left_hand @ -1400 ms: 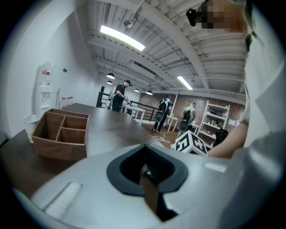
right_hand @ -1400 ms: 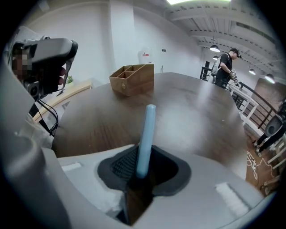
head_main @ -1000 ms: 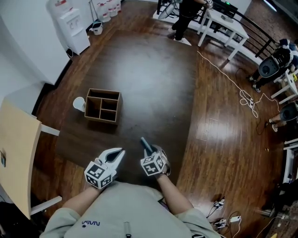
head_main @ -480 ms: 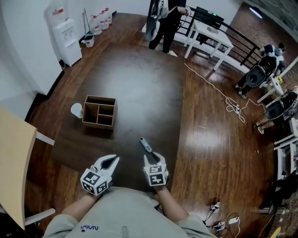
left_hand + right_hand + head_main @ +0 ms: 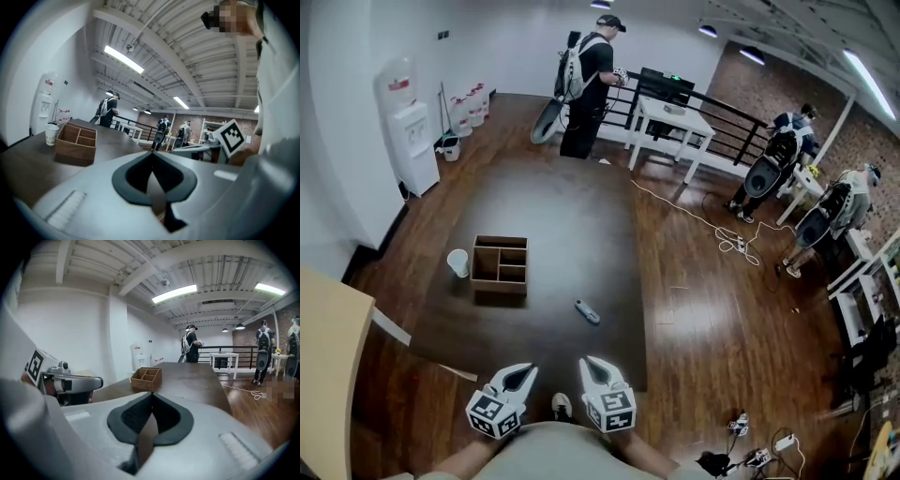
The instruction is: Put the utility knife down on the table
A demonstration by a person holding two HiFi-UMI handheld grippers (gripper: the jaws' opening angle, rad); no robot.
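The grey utility knife (image 5: 587, 311) lies flat on the dark table (image 5: 553, 234), in front of both grippers and free of them. My right gripper (image 5: 590, 363) is shut and empty, pulled back near my body at the table's near edge. Beside it on the left, my left gripper (image 5: 525, 371) is shut too, with nothing in its jaws. In the right gripper view the jaw tips (image 5: 151, 393) meet, and the left gripper body (image 5: 70, 383) shows at left. In the left gripper view the tips (image 5: 151, 153) also meet. The knife is hidden in both gripper views.
A wooden divided box (image 5: 500, 265) and a white paper cup (image 5: 458, 262) stand on the table's left part. A pale tabletop (image 5: 323, 356) juts in at left. People stand at the far end and at right near white tables (image 5: 675, 122). A cable (image 5: 712, 230) runs across the wooden floor.
The right gripper let go of the knife, which now lies on the table, and drew back and up toward my body with its jaws shut. The left gripper also moved back.
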